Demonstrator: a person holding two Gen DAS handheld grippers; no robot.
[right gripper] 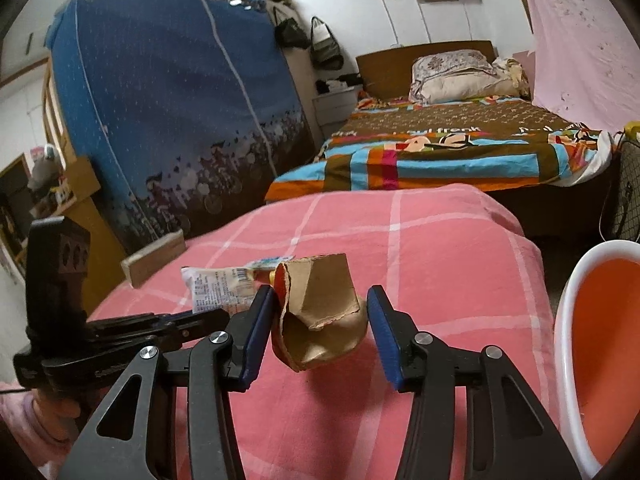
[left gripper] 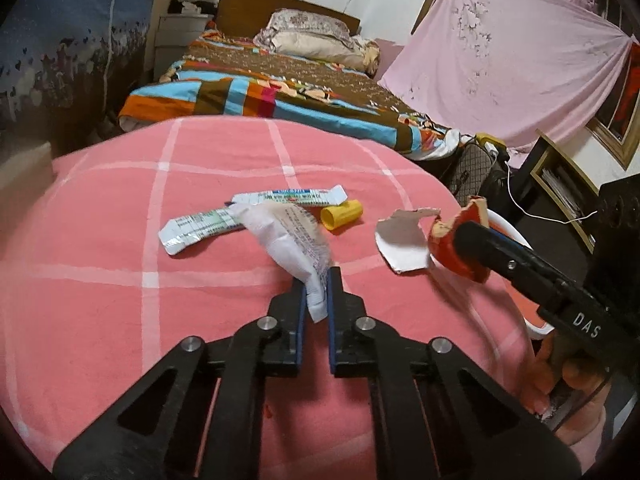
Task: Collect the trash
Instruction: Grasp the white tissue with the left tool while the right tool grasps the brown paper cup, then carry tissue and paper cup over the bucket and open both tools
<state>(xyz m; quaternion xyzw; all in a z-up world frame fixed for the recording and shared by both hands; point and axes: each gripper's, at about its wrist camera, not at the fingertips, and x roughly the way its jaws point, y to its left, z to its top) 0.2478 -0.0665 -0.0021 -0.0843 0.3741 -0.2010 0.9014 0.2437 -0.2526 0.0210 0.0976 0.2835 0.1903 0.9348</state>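
- The print on the white wrapper is blurred and unreadable; the orange bin at the right is cut off by the frame edge, and nothing can be made out inside it.
- The pink checked blanket covers a bed; a second bed with a striped quilt stands behind, beside a blue wardrobe.
- Left tongs are clamped shut on the white wrapper.
- Right tongs stand partly open around torn red cardboard; the left pad touches it, the right pad's contact is unclear.
- Two sachets and a yellow cap lie on the blanket.
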